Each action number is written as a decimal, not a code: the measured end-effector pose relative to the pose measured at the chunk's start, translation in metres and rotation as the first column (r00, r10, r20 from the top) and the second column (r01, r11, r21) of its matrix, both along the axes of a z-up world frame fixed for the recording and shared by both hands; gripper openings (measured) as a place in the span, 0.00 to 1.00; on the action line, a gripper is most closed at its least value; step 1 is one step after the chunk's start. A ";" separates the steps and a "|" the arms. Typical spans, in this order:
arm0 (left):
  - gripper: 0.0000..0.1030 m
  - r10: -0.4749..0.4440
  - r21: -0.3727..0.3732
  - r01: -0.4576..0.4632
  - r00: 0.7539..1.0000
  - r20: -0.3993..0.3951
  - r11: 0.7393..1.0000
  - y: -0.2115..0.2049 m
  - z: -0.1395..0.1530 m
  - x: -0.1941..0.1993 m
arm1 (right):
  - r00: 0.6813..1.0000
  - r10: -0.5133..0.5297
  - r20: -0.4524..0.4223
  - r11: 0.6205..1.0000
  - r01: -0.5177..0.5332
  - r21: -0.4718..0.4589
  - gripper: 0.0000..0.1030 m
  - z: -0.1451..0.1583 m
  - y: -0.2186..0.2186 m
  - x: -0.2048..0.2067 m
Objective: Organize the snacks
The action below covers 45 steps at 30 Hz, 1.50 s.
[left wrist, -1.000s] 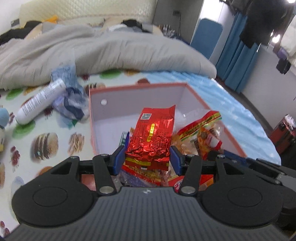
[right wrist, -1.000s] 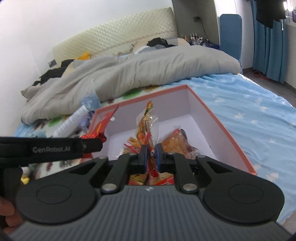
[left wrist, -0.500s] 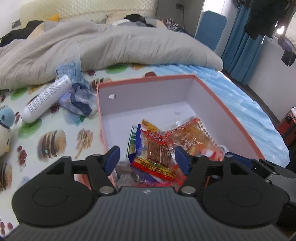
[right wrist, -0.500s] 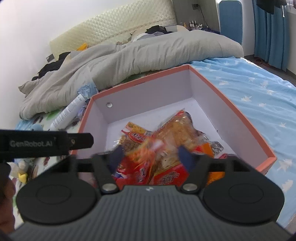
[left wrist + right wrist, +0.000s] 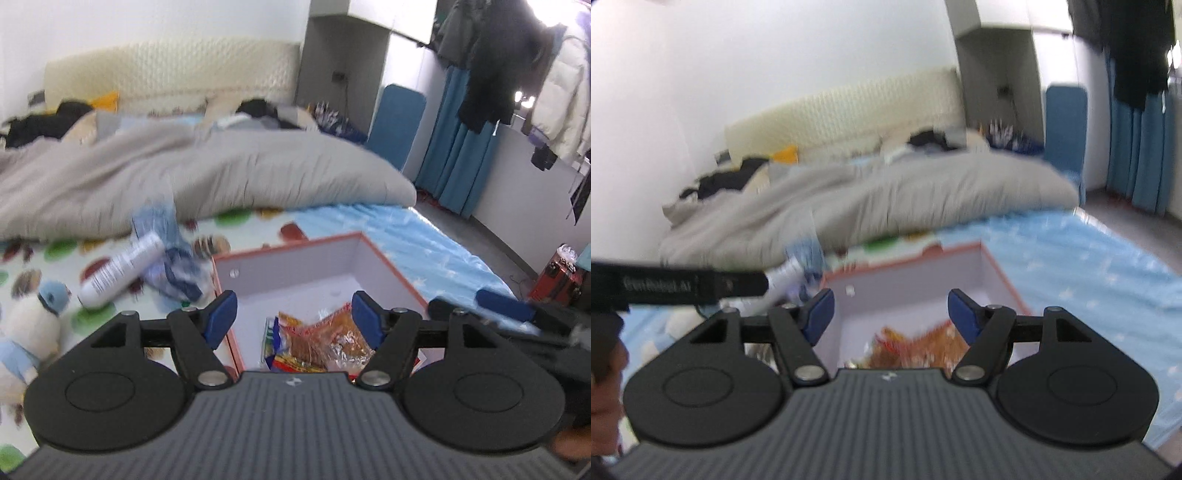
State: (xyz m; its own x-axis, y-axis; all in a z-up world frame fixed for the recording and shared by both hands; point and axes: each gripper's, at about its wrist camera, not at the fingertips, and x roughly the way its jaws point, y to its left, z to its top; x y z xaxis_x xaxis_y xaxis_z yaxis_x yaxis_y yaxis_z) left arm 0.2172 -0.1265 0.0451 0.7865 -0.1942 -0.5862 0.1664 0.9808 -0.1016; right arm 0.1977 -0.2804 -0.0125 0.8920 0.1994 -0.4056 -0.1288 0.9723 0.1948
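I have both grippers above the orange-rimmed box [image 5: 384, 258]; the left gripper [image 5: 293, 319] and right gripper [image 5: 890, 314] stand spread apart, gripping nothing; the snack packets [image 5: 317, 343] lie inside the box, though blur hides details.

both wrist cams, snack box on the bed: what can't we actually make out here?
- Snack packets: left wrist view, near ends hidden behind the gripper body; count unclear.
- Same packets: right wrist view, motion blur; labels unreadable.
- Box: near wall cut off by gripper bodies in both views.
- White bottle: print too small and blurred.
- Plush toy: cut by left edge.
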 end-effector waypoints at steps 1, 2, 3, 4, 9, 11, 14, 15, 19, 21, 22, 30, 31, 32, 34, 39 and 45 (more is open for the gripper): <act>0.71 -0.002 0.000 0.002 1.000 0.013 1.000 0.002 0.006 -0.006 | 1.000 -0.002 0.018 1.000 0.002 0.006 0.68 0.009 0.000 -0.008; 0.71 -0.006 -0.004 0.006 1.000 0.025 1.000 0.003 0.012 -0.013 | 0.999 -0.006 0.033 1.000 0.005 0.010 0.68 0.015 0.000 -0.014; 0.71 -0.009 -0.006 0.009 0.999 0.035 1.000 0.005 0.018 -0.021 | 0.999 -0.008 0.047 1.000 0.008 0.009 0.68 0.021 0.000 -0.022; 0.71 -0.010 -0.007 0.010 0.999 0.046 1.000 0.007 0.024 -0.029 | 0.998 -0.012 0.060 1.000 0.012 0.005 0.68 0.027 0.002 -0.030; 0.71 -0.028 -0.002 0.029 0.995 0.097 1.000 0.012 0.043 -0.073 | 0.996 -0.027 0.090 1.000 0.026 0.013 0.68 0.038 0.007 -0.066; 0.71 -0.033 -0.003 0.033 0.993 0.114 0.999 0.013 0.048 -0.093 | 0.996 -0.028 0.089 0.999 0.026 0.025 0.68 0.037 0.009 -0.079; 0.71 -0.032 -0.013 0.034 0.991 0.130 0.999 0.017 0.052 -0.122 | 0.996 -0.030 0.085 0.999 0.028 0.024 0.69 0.037 0.012 -0.096; 0.71 -0.037 -0.019 0.040 0.990 0.133 0.999 0.018 0.053 -0.130 | 0.996 -0.023 0.085 0.999 0.021 0.024 0.68 0.036 0.013 -0.101; 0.71 -0.034 -0.004 0.035 0.985 0.166 0.999 0.020 0.056 -0.162 | 0.996 -0.026 0.090 1.000 0.025 0.010 0.68 0.035 0.015 -0.121; 0.71 -0.029 -0.019 0.033 0.984 0.174 0.999 0.023 0.055 -0.177 | 0.995 -0.029 0.090 1.000 0.028 0.013 0.68 0.033 0.017 -0.131; 0.71 -0.029 -0.027 0.034 0.984 0.174 0.999 0.025 0.054 -0.184 | 0.995 -0.028 0.092 1.000 0.027 0.011 0.68 0.031 0.018 -0.135; 0.72 -0.027 -0.048 0.035 0.987 0.159 0.998 0.036 0.034 -0.223 | 0.997 -0.050 0.056 0.999 0.050 0.010 0.68 0.003 0.024 -0.164; 0.72 -0.031 -0.050 0.040 0.988 0.153 0.998 0.036 0.029 -0.227 | 0.998 -0.051 0.049 0.999 0.050 0.015 0.68 -0.002 0.025 -0.166; 0.72 -0.034 -0.051 0.042 0.989 0.147 0.998 0.037 0.024 -0.229 | 0.998 -0.051 0.043 0.999 0.050 0.019 0.68 -0.005 0.025 -0.166; 0.72 -0.032 -0.053 0.039 0.991 0.129 0.998 0.038 0.015 -0.230 | 0.998 -0.057 0.032 0.998 0.056 0.019 0.68 -0.012 0.025 -0.169; 0.72 -0.033 -0.066 0.039 0.994 0.100 0.997 0.039 -0.006 -0.227 | 0.997 -0.071 0.033 0.997 0.071 0.007 0.68 -0.027 0.025 -0.174; 0.72 -0.054 -0.071 0.059 0.996 0.065 0.996 0.036 -0.027 -0.214 | 0.997 -0.079 0.009 0.997 0.079 -0.001 0.68 -0.043 0.023 -0.166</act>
